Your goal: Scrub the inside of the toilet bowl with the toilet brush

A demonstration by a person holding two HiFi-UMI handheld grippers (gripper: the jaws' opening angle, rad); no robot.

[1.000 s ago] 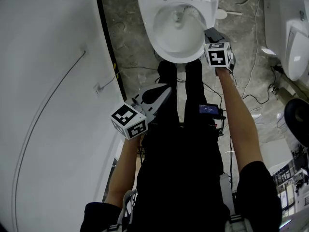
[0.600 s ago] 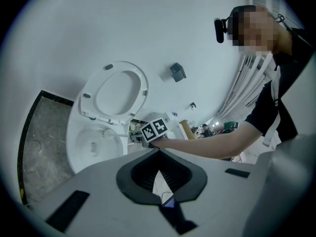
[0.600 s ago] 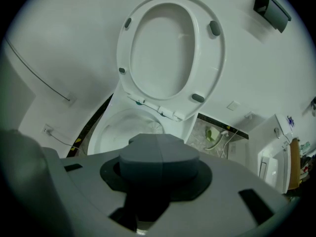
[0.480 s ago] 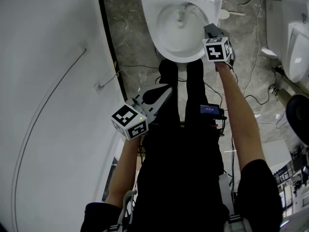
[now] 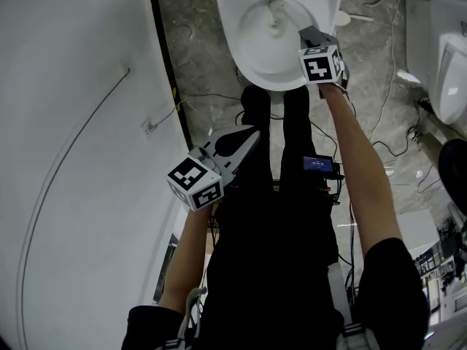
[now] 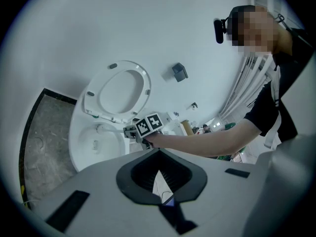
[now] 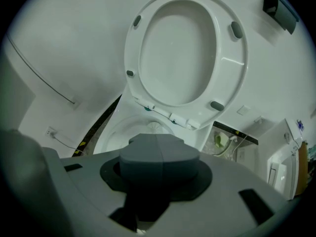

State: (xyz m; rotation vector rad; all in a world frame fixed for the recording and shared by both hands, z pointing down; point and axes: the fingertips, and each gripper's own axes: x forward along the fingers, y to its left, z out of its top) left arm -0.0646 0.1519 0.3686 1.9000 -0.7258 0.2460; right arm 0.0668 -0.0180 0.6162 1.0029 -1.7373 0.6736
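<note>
The white toilet bowl (image 5: pixel 248 63) lies at the top of the head view, with its seat (image 7: pixel 182 48) raised. My right gripper (image 5: pixel 306 35) hangs over the bowl's right rim and is shut on the white toilet brush (image 5: pixel 276 20), whose head reaches into the bowl. The right gripper view shows bristles (image 7: pixel 156 127) just beyond the closed jaws. In the left gripper view the brush handle (image 6: pixel 109 130) runs from the right gripper (image 6: pixel 129 131) into the bowl (image 6: pixel 84 147). My left gripper (image 5: pixel 252 134) is held back by the person's left thigh, shut and holding nothing.
A white wall (image 5: pixel 73 159) with a thin cable runs down the left side. Black-trousered legs (image 5: pixel 273 130) stand right in front of the bowl. Loose cables (image 5: pixel 379 122) lie on the grey stone floor to the right, near another white fixture (image 5: pixel 445 49).
My right gripper has moved forward and a little left, from beside the rim to over the bowl, carrying the brush deeper. The left gripper has stayed where it was.
</note>
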